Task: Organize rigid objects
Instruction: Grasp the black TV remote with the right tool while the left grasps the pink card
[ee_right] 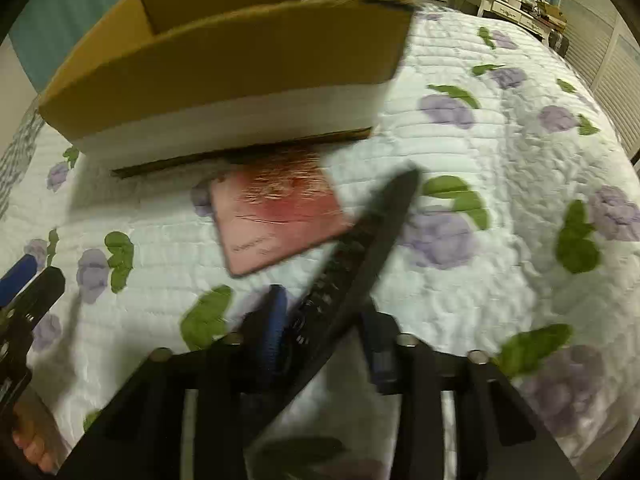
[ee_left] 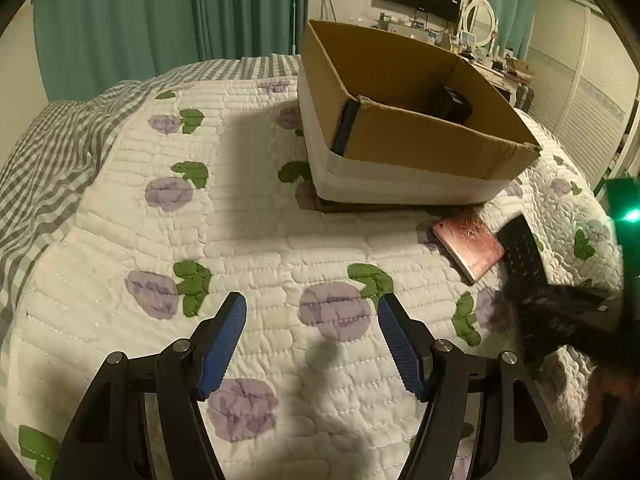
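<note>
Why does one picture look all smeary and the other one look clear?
The right wrist view is motion-blurred: the cardboard box, pink book and black remote in the right gripper smear. The left wrist view is sharp, with dark shadows on the quilt and curved fisheye edges.

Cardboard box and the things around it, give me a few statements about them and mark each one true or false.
1. The right hand-held gripper is shut on the black remote control. True.
2. The left hand-held gripper holds the pink book. False: it is open and holds nothing.
3. The pink book lies on the quilt just in front of the cardboard box. True.
4. The cardboard box is empty. False: a dark object sits inside it.
5. The box sits on a wooden table. False: it sits on the floral quilt.
</note>
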The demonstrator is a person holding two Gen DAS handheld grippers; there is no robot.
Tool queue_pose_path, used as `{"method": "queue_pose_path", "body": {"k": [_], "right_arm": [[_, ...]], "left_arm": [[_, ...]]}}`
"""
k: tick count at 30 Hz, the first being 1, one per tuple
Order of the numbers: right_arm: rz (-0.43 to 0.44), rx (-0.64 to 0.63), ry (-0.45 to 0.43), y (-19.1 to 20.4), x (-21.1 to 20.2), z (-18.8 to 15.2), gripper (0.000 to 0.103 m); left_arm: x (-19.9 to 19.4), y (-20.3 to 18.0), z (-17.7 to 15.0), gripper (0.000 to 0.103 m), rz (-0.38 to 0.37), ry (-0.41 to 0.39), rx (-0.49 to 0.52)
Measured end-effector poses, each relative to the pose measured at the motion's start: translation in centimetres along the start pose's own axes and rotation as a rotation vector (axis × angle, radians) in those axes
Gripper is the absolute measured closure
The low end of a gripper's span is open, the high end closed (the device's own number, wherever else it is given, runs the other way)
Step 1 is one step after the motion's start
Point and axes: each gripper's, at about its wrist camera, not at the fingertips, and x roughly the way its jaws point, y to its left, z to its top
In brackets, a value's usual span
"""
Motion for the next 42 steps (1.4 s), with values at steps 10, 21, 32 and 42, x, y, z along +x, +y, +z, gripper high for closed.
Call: {"method": "queue_pose_path", "body": {"k": [10, 21, 32, 42], "right_arm": [[-0.044, -0.064, -0.087, -3.5, -2.6, 1.6, 0.084], [0.007, 0.040, -0.114, -6.6, -1.9, 2.9, 0.084], [0.060, 0.110, -0.093, -8.3, -0.7, 3.1, 0.084], [0.057, 0.097, -0.097, -8.3, -0.7, 3.0, 0.084]], "left_arm": [[0.3, -5.0, 1.0, 0.032, -0.056, 0.038, 0.041], [5.7, -12.4, 3.4, 0.032, -0.118, 0.109, 0.025], [10.8, -14.7, 4.9, 0.023, -0.003, 0.169, -0.094], [8.8, -14.3, 3.8, 0.026, -0.002, 0.137, -0.003]]}}
